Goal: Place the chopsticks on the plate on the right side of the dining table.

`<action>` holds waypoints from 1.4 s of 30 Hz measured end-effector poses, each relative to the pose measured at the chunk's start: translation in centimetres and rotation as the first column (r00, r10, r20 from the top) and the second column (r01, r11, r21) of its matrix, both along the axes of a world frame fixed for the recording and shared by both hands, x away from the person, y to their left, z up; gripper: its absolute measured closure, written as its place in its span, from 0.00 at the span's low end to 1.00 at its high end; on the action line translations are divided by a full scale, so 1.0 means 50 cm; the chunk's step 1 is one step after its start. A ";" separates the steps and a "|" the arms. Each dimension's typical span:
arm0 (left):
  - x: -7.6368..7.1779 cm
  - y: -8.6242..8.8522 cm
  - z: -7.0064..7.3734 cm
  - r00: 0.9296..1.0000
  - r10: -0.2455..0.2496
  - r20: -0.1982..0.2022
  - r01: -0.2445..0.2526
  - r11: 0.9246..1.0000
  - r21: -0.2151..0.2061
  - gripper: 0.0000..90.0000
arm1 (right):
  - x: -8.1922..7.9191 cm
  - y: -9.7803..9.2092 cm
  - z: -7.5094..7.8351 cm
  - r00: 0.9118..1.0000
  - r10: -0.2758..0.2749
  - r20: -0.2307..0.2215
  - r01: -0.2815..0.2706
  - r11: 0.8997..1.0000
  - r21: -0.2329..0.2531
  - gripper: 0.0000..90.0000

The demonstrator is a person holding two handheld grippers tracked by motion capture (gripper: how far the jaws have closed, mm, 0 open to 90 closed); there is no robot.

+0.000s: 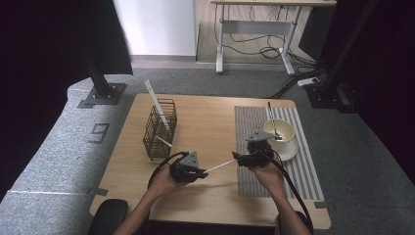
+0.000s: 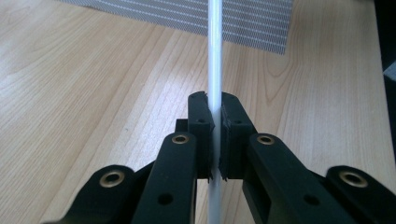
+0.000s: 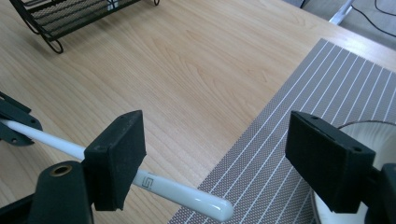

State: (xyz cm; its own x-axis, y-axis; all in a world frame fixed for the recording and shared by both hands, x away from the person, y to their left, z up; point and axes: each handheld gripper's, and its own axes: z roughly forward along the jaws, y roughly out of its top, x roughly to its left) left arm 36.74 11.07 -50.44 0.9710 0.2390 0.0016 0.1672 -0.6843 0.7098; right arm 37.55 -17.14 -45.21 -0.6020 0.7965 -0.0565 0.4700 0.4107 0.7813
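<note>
A thin white stick (image 1: 220, 165) spans the gap between my two grippers over the wooden table (image 1: 210, 122). My left gripper (image 1: 201, 171) is shut on it; in the left gripper view the stick (image 2: 215, 70) runs straight up between the closed pads of the left gripper (image 2: 215, 116). My right gripper (image 1: 239, 157) stands wide open around the stick's other end. In the right gripper view the rounded tip of the stick (image 3: 187, 196), marked with a small logo, lies beside the left pad (image 3: 119, 154) of the right gripper (image 3: 217, 140), untouched by the right pad.
A black wire basket (image 1: 159, 129) with white sticks (image 1: 156, 105) stands at the left. A striped placemat (image 1: 303, 166) on the right carries a cream bowl (image 1: 284, 131) on a plate (image 1: 289, 151), with a utensil (image 1: 271, 117) leaning in it.
</note>
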 end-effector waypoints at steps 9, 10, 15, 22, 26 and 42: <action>0.002 0.002 -0.007 1.000 -0.026 -0.010 0.026 0.999 0.046 0.95 | -0.004 -0.010 -0.052 1.000 -0.014 -0.012 0.014 1.000 0.026 0.22; 0.002 0.002 -0.009 1.000 -0.028 -0.012 0.028 0.998 0.048 0.95 | -0.005 -0.012 -0.057 1.000 -0.016 -0.011 0.017 0.999 0.033 0.22; 0.002 0.000 -0.017 0.999 -0.045 -0.020 0.046 0.996 0.071 0.95 | -0.008 -0.017 -0.082 1.000 -0.018 -0.026 0.019 0.999 0.037 0.23; 0.001 -0.005 -0.028 0.996 -0.081 -0.046 0.087 0.987 0.137 0.95 | -0.014 -0.026 -0.109 0.997 0.009 -0.074 -0.007 1.000 0.028 0.19; -0.004 -0.004 -0.028 0.993 -0.108 -0.054 0.116 0.979 0.169 0.95 | -0.023 -0.031 -0.101 0.995 0.050 -0.085 -0.047 0.998 0.033 0.18; -0.029 0.003 -0.015 0.970 -0.233 -0.064 0.241 0.939 0.243 0.95 | -0.089 0.031 -0.112 0.914 0.331 -0.233 -0.369 0.918 -0.143 0.28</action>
State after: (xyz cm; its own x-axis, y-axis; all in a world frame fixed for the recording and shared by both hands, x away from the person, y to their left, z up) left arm 35.29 11.21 -51.22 1.0000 -0.0018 -0.0026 -0.0002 -0.8603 0.5098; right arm 33.11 -15.59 -50.83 -0.8538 0.5198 -0.0283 0.4081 0.7023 0.5833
